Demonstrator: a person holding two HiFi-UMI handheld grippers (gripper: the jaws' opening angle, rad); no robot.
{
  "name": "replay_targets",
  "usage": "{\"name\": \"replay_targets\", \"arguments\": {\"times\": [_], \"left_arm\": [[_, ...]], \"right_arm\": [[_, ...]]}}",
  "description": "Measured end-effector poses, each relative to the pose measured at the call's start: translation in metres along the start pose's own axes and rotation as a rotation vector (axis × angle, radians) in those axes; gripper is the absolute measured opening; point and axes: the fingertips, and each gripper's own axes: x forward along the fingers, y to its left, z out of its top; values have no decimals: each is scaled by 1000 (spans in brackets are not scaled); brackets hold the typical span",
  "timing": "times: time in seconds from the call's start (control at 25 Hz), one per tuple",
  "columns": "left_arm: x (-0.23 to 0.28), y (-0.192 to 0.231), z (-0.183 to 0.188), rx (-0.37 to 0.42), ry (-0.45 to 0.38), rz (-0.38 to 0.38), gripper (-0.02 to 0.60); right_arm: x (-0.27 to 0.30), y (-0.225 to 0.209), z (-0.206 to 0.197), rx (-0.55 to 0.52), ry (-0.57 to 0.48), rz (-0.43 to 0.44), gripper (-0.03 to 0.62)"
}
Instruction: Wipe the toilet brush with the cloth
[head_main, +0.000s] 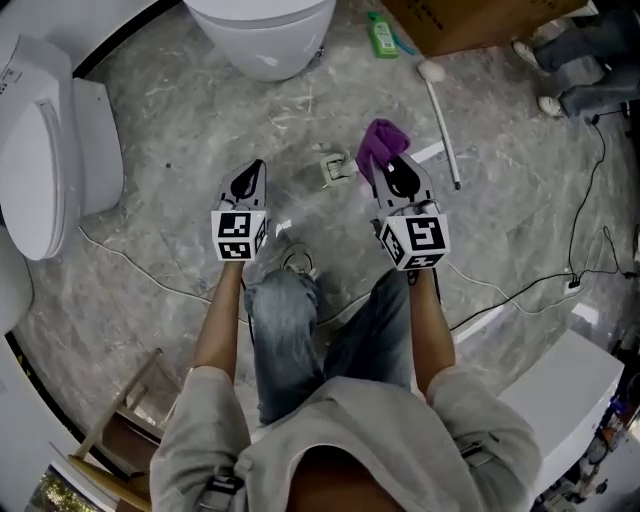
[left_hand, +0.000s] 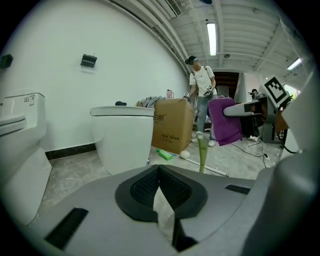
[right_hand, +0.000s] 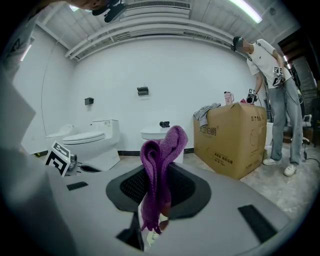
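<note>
Right gripper view, right claw (right_hand: 159, 192) clamped on bunched purple cloth (right_hand: 161, 150), left claw (left_hand: 159, 175) together, brush (head_main: 445, 130) seemingly on floor (head_main: 200, 110)

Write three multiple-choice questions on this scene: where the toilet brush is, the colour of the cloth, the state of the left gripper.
1. Where is the toilet brush? A) on a shelf B) on the floor C) in a sink
2. What colour is the cloth? A) white B) purple C) green
3. How is the left gripper? A) shut on the cloth B) wide open C) shut, empty
Key: 1 B, it lies flat on the floor beyond the right gripper; 2 B, purple folds rise from the right gripper's shut jaws; 3 C, its jaws meet with nothing between them.
</note>
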Motion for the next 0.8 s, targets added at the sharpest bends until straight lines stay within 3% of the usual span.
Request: {"name": "replay_targets", "arguments": {"times": [0.4, 0.8], "left_arm": [[46, -20, -32, 38, -83, -40, 18], [51, -51, -63, 35, -60, -86, 18]], "right_arm": [[3, 3, -32, -20, -96, 34, 110], [-10, 23, -46, -27, -105, 66, 110]]}}
